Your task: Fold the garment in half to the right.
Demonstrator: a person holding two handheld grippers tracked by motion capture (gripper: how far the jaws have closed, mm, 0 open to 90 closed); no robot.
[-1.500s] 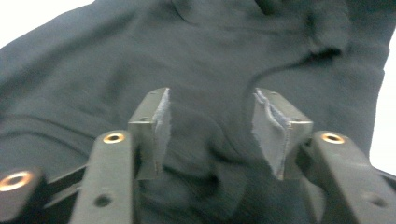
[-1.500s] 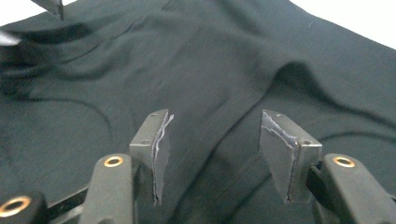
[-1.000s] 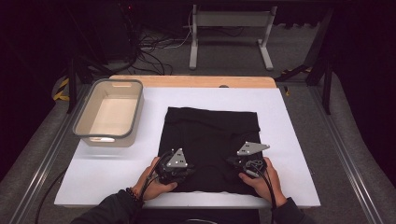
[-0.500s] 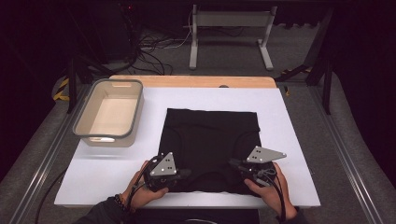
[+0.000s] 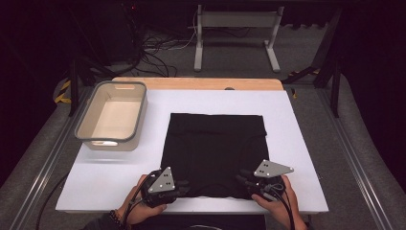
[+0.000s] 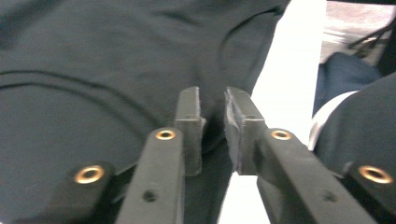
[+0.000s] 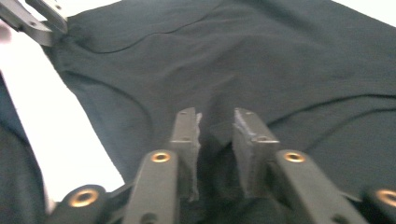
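Observation:
A black cloth (image 5: 215, 143) lies folded flat on the white table (image 5: 297, 124). My left gripper (image 5: 184, 184) sits at the cloth's near left corner, and my right gripper (image 5: 242, 178) at its near right corner, each held by a hand. In the left gripper view the left gripper (image 6: 212, 100) has a narrow gap between its pads, over a small ridge of cloth (image 6: 93, 70). The right gripper (image 7: 215, 116) also stands slightly apart above a raised fold of cloth (image 7: 280, 56). Both sets of jaws have just been opening, and the pads no longer press the fabric.
A grey-rimmed beige bin (image 5: 107, 143) stands at the table's left side. A wooden strip (image 5: 191, 84) runs along the far edge. A metal stand (image 5: 234, 19) and cables lie on the floor beyond. The person's dark clothing (image 6: 355, 116) is close to the near edge.
Both hands have drawn back toward the near edge and slightly outward, taking the cloth's near edge along. Both sets of jaws have parted from the fabric.

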